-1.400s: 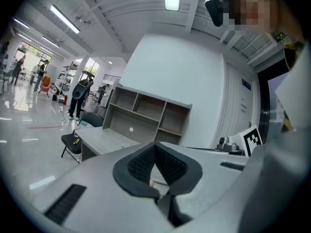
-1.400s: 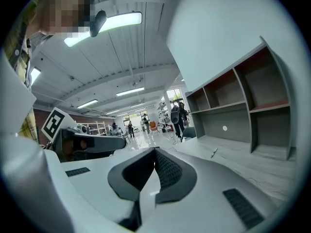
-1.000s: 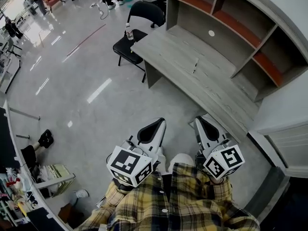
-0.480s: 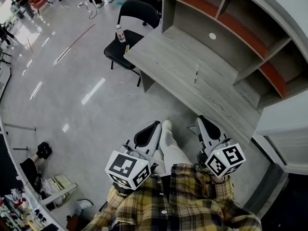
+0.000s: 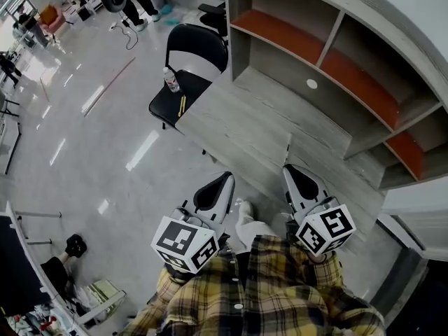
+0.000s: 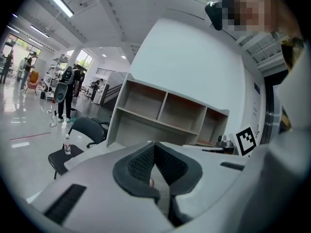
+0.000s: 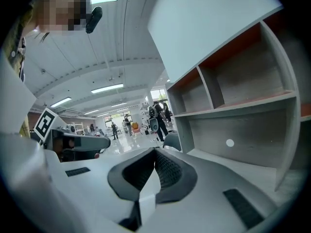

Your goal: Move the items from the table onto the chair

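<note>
The left gripper [image 5: 224,182] and right gripper [image 5: 291,175] are both clenched on nothing, at the table's [image 5: 238,121] near edge. A pen [image 5: 288,147] lies near that edge. A bottle [image 5: 170,80] and a yellow pen [image 5: 182,105] rest on the chair [image 5: 198,47] at the table's left end.

Head view looks steeply down from above, with the table [image 5: 245,124] and chair [image 5: 183,75] well ahead. Both gripper views sit low and close behind their jaws, facing the shelf unit [image 6: 165,113]. The left one shares the chair with the head view, the right perhaps only its backrest.
</note>
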### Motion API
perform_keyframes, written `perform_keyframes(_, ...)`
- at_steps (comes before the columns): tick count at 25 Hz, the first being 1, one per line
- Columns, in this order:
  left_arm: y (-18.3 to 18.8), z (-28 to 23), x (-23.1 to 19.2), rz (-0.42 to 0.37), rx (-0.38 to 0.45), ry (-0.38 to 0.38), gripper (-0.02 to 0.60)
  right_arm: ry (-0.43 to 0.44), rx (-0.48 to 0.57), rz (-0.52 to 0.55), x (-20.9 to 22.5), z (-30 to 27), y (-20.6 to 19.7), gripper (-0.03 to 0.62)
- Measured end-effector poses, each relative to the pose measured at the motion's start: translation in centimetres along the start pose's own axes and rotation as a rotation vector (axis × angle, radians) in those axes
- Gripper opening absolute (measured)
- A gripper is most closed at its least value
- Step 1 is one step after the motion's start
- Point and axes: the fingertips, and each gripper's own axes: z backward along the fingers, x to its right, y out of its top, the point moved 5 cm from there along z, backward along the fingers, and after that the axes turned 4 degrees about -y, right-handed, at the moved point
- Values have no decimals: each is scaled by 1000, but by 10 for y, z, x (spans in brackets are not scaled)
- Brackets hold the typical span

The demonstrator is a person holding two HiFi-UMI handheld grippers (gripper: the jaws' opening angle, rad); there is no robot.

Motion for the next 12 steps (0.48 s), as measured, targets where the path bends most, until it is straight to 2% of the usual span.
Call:
perform_keyframes(6, 21, -45, -21, -3, -5, -27, 5, -29, -2, -11, 31, -24, 12, 18)
perform_keyframes(12, 36, -82, -50, -11, -24, -106, 5, -110, -12, -34, 47, -48, 8, 18)
